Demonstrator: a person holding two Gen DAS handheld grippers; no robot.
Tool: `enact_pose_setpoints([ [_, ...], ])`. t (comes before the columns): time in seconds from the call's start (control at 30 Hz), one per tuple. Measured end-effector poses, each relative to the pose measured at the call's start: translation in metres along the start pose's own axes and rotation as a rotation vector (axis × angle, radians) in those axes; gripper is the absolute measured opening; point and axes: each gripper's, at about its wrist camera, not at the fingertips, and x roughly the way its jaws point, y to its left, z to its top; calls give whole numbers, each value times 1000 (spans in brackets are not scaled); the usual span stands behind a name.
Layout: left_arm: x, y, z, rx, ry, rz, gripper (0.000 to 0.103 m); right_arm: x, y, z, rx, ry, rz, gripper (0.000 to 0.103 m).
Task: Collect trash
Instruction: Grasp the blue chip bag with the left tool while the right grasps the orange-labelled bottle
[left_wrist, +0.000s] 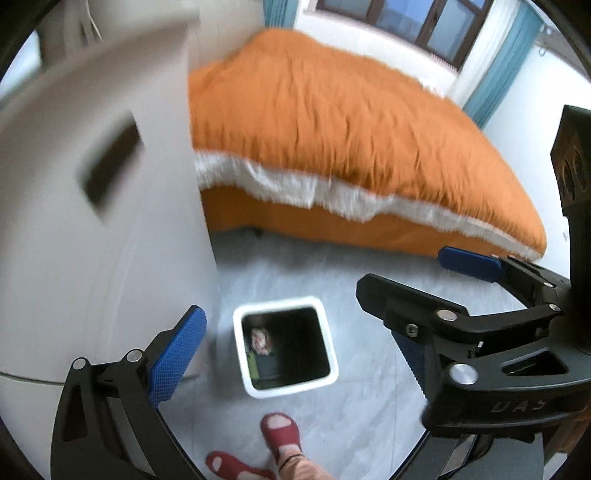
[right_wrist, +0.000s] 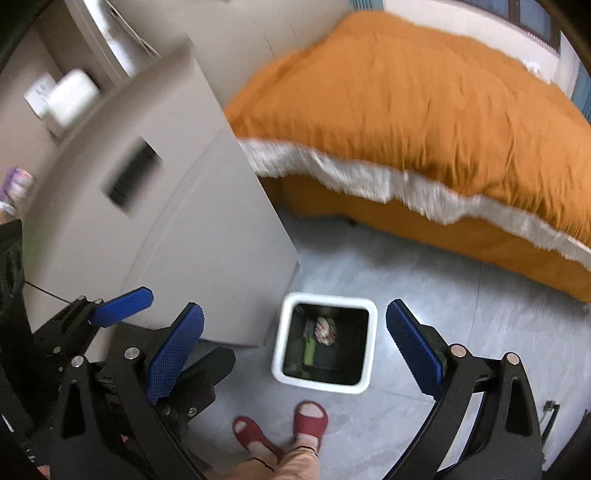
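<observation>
Trash (left_wrist: 260, 340) is lying at the bottom of the white square bin (left_wrist: 248, 363), a crumpled wrapper beside something green. From the left wrist, the left gripper (left_wrist: 295, 349) is hovering over that bin, fingers spread wide and empty; the right gripper (left_wrist: 417, 275) is showing just right of the bin, released too. Red slippers (left_wrist: 279, 434) are standing just below the bin, the orange bed (left_wrist: 332, 122) beyond it. From the right wrist, the right gripper (right_wrist: 295, 341) is hanging open over the bin (right_wrist: 364, 354), trash (right_wrist: 325, 330) inside, white cabinet (right_wrist: 155, 206) left of the bin, the left gripper (right_wrist: 162, 321) open, empty beside it
</observation>
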Motion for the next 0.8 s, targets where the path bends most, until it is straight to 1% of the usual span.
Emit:
enact_pose_setpoints([
  [0.07, -32, 0, 12, -2, -48, 23, 98, -27, 14, 12, -16, -47, 27, 98],
  [0.13, -65, 3, 21, -11, -94, 60, 98, -54, 34, 26, -43, -93, 73, 98],
  [0.2, -97, 7, 28, -22, -143, 86, 98, -73, 53, 34, -69, -118, 116, 98],
  [0.23, -116, 11, 30, -27, -173, 115, 98, -81, 64, 38, -88, -128, 137, 98],
  [0.3, -145, 21, 31, -40, -213, 156, 98, -94, 92, 45, -140, -155, 187, 98],
  [0.33, -163, 29, 29, -52, -237, 181, 98, -99, 109, 49, -172, -158, 226, 98],
  [0.4, -190, 45, 24, -77, -269, 239, 98, -103, 135, 50, -218, -157, 278, 98],
  [0.43, -204, 60, 21, -97, -280, 270, 98, -104, 154, 53, -256, -157, 307, 98],
  [0.5, -226, 83, 15, -132, -294, 329, 98, -104, 179, 53, -295, -151, 347, 98],
  [0.53, -239, 98, 9, -157, -300, 375, 98, -102, 196, 55, -313, -137, 380, 98],
  [0.67, -282, 158, -14, -265, -317, 518, 98, -96, 242, 46, -354, -106, 451, 98],
  [0.73, -299, 188, -23, -321, -320, 580, 98, -92, 263, 42, -374, -85, 468, 98],
  [0.8, -309, 209, -30, -349, -322, 624, 98, -84, 282, 36, -396, -51, 477, 98],
])
